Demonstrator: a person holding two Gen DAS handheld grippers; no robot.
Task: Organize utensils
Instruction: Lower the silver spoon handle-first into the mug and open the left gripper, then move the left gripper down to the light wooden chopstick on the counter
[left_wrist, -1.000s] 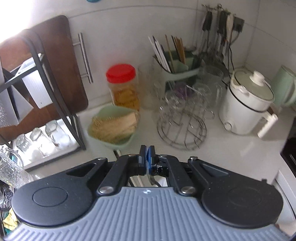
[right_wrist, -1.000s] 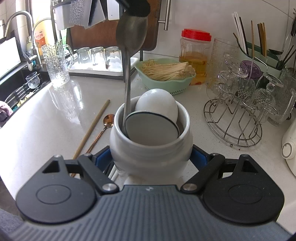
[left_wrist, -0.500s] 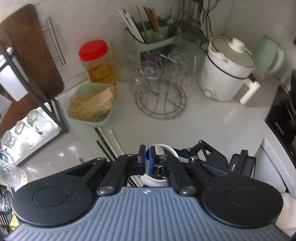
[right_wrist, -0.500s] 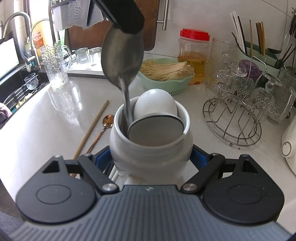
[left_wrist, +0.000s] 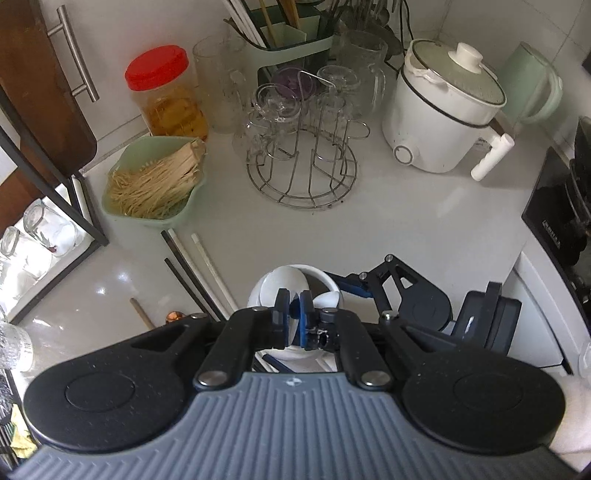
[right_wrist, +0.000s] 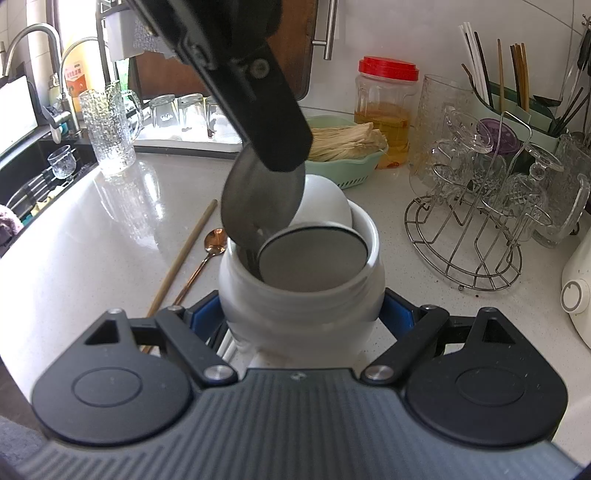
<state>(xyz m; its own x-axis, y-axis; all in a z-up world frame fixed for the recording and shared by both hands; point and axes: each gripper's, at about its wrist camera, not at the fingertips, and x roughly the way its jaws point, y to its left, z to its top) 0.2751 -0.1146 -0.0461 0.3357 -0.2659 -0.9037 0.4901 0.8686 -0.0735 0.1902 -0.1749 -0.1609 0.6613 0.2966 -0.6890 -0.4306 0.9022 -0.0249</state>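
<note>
1. The left gripper (left_wrist: 291, 295) has come down and tipped more steeply over the last second. The steel spoon (right_wrist: 258, 206) it carries has sunk with it: the handle is now deep in the white jar (right_wrist: 303, 295), and the bowl sits just above the rim.
2. Its jaws are narrow, pinched on the top of the spoon's bowl. They have just eased open a touch, though the bowl is still between them.
3. The right gripper (right_wrist: 301, 317) has not moved. Its jaws stand wide, clamped on both sides of the jar, which rests near the front edge of the counter (left_wrist: 406, 229).
4. I judge this spoon to be nearly stowed. What remains is to let go and lift clear without dragging it back out.
5. Only the right wrist view shows the spoon's bowl and its handle going down beside a white ladle (right_wrist: 325, 199) and a round grey-faced piece (right_wrist: 314, 254). It also shows a copper spoon (right_wrist: 216, 240) and a wooden chopstick (right_wrist: 184, 254) loose on the counter left of the jar.
6. Only the left wrist view looks down into the jar's mouth and shows the black and white chopsticks (left_wrist: 199, 269) lying toward the green basket (left_wrist: 122, 210). I take these to be still waiting to be sorted.
</note>
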